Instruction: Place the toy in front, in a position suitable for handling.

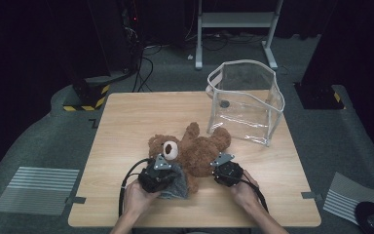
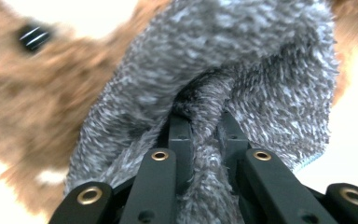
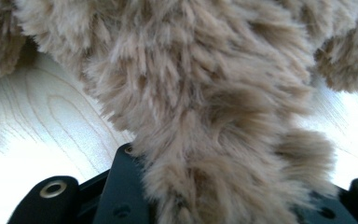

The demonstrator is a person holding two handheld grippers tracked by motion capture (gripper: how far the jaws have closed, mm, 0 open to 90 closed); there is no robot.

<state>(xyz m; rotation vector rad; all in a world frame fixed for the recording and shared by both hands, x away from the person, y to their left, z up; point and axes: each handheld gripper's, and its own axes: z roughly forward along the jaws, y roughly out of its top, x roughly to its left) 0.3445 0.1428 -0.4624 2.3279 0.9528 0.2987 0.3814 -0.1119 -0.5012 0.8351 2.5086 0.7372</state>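
Note:
A brown teddy bear lies on its back on the wooden table, its white muzzle turned up. A grey fuzzy cloth lies against the bear's near side. My left gripper sits over that cloth. In the left gripper view the left gripper is shut, pinching a fold of the grey cloth, with the bear's fur and a black eye behind. My right gripper is at the bear's near right limb. In the right gripper view the right gripper is closed around brown fur.
A clear plastic bag with white trim stands open at the table's far right. A hand holds each gripper near the front edge. Beyond the table are a white stand, cables and dark equipment on the floor.

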